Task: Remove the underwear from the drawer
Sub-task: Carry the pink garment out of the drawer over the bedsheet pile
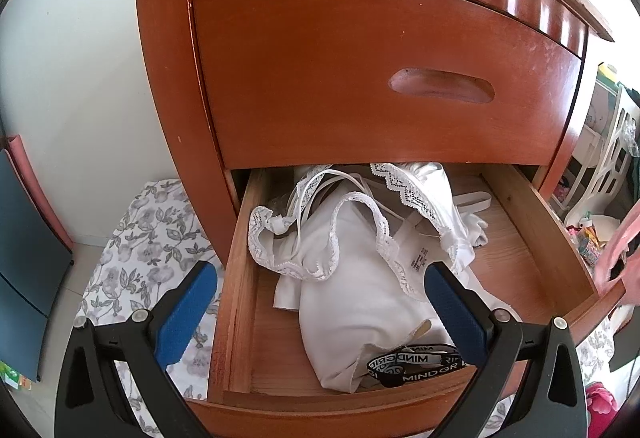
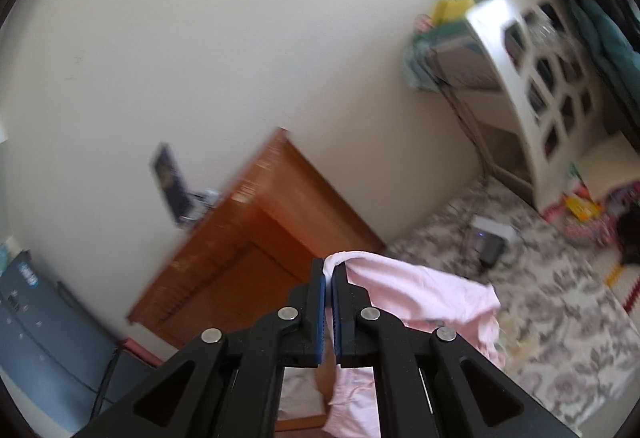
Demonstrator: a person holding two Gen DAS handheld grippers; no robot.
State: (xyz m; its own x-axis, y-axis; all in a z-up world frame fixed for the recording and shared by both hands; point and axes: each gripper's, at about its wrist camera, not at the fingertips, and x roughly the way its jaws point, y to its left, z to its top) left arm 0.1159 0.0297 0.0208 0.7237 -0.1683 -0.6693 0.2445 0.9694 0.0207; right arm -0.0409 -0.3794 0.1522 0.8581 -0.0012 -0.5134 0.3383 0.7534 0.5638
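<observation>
In the left wrist view, the left tool point(image 1: 318, 308) is hanging with its jaws spread wide over the pulled-out drawer point(image 1: 536, 238), where white underwear point(image 1: 352, 278) is lying heaped. In the right wrist view, the right tool point(image 2: 329, 274) is pinching pink underwear point(image 2: 420, 294), clear of the drawer.

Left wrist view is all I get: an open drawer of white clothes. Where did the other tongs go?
Observer: The right tongs are out of the drawer, shut on a pink garment.
Operator: Is it hanging free?
Observer: Yes, it drapes from the tongs on both sides, over a floral cover.
Operator: What lies beyond it?
Observer: A white cabinet with cut-out holes stands against the wall, a dark box on the cover in front of it.
</observation>
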